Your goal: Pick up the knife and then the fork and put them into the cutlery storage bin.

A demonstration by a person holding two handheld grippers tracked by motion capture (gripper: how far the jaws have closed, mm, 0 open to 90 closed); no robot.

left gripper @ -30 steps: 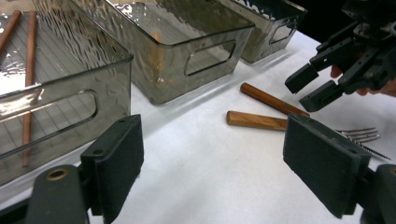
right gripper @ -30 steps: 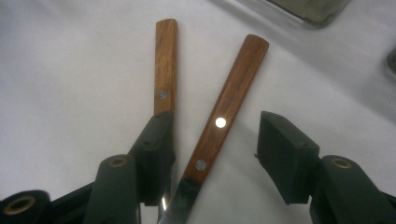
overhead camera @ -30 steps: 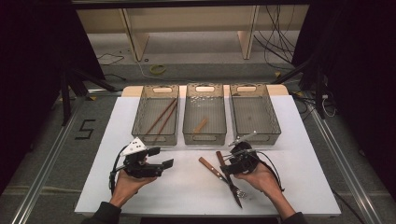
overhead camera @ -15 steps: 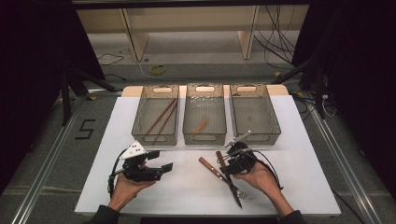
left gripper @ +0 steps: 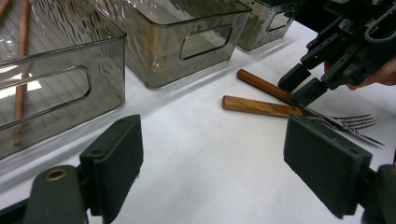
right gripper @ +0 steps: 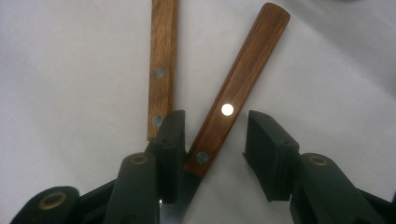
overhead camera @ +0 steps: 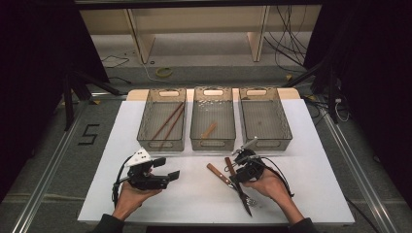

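Down near the table's front edge, the right gripper point(right gripper: 212, 140) is straddling the darker wooden-handled utensil point(right gripper: 236, 88), its jaws having just been closing with a gap remaining on one side. Beside it, the lighter-handled utensil point(right gripper: 161, 65) is lying flat. The left gripper point(left gripper: 212, 158) is hovering wide open, and the three bins point(overhead camera: 212, 141) are standing beyond.

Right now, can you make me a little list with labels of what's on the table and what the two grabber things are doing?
table: white table
bins: three clear bins in a row; left bin, middle bin, right bin
left bin holds: two brown sticks
middle bin holds: one small wooden piece
loose cutlery: two wooden-handled pieces, darker-handled piece and lighter-handled piece
right gripper: jaws closing around the darker-handled piece, one jaw touching, the other apart
left gripper: jaws wide, nothing between them
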